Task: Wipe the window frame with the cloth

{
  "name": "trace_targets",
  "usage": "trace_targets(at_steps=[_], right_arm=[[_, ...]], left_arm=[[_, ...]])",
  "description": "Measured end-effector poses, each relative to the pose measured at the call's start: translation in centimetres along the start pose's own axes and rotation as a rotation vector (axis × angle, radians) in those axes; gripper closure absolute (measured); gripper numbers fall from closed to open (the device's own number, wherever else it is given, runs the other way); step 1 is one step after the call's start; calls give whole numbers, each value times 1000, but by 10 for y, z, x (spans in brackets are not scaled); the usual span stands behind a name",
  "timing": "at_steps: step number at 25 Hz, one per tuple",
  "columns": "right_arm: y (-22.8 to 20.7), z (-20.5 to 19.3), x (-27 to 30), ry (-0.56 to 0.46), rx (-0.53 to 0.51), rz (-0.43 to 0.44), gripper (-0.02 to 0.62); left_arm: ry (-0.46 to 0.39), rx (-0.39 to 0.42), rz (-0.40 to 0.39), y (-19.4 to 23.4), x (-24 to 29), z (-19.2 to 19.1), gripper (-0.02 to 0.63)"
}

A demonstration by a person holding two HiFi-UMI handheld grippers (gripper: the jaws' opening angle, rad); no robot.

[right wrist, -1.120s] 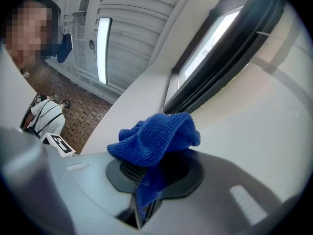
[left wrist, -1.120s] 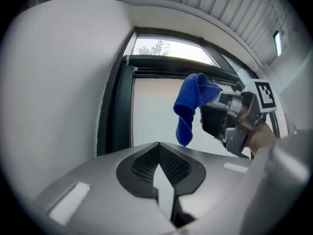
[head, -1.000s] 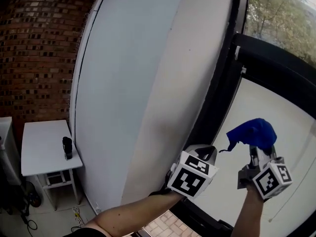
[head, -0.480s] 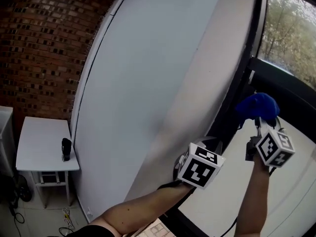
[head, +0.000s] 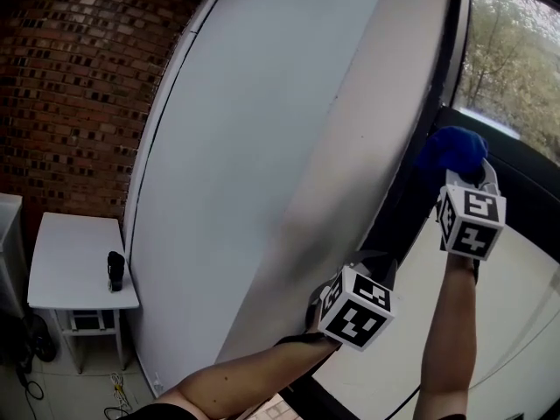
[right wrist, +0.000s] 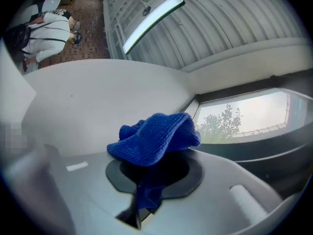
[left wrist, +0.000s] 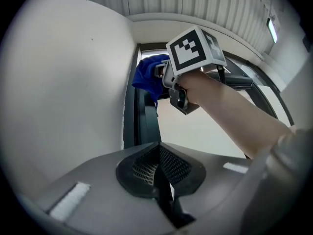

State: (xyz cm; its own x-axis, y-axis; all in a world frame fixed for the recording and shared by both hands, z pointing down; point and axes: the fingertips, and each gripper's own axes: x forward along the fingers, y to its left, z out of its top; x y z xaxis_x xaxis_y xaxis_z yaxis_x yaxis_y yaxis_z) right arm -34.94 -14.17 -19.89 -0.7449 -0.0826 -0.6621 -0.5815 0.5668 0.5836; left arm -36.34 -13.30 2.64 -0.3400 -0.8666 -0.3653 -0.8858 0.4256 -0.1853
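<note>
- Right gripper (right wrist: 141,199), jaws pinched on a lower fold of the blue cloth (right wrist: 156,137), with most of the cloth bunched in a mound above the jaw tips.
- Held high on an outstretched arm, cloth up at the dark window frame (head: 409,195), near the point where its upright meets a horizontal bar. Actual contact impossible to judge.
- Left gripper (left wrist: 159,177), jaws pressed together with nothing between them, lower down beside the same upright and pointing up along it toward the other gripper.
- To the left of the frame, a broad white wall panel (head: 262,147). To the right, a pale pane (head: 516,322) below the bar and trees (head: 512,68) above it.
- Further left, a brick wall (head: 70,94) and a small white table (head: 74,265) with a dark object (head: 115,271) standing on it.
- In the right gripper view, a ribbed ceiling (right wrist: 230,18) with a strip light (right wrist: 151,16), and a person (right wrist: 46,31) in a white top far off at upper left.
</note>
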Motion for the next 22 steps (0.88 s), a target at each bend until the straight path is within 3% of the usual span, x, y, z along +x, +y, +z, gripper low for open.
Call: trace_targets(at_steps=[4,11,17,22], right_arm=[[9,-10,14,48,-89,-9,531],[-3,-21,30,84,-112,-26,531],[-3,-14,11,88,-190,-36,531],[-21,-15,-11,89,-178,-40,531]], left_arm=[[13,20,25,5,3,-7,612],[-7,-36,40,19,8,-7,612],[-40,-35,42,20,-5,-11,612],[-17,-46,-13,-5,2,-26,612]])
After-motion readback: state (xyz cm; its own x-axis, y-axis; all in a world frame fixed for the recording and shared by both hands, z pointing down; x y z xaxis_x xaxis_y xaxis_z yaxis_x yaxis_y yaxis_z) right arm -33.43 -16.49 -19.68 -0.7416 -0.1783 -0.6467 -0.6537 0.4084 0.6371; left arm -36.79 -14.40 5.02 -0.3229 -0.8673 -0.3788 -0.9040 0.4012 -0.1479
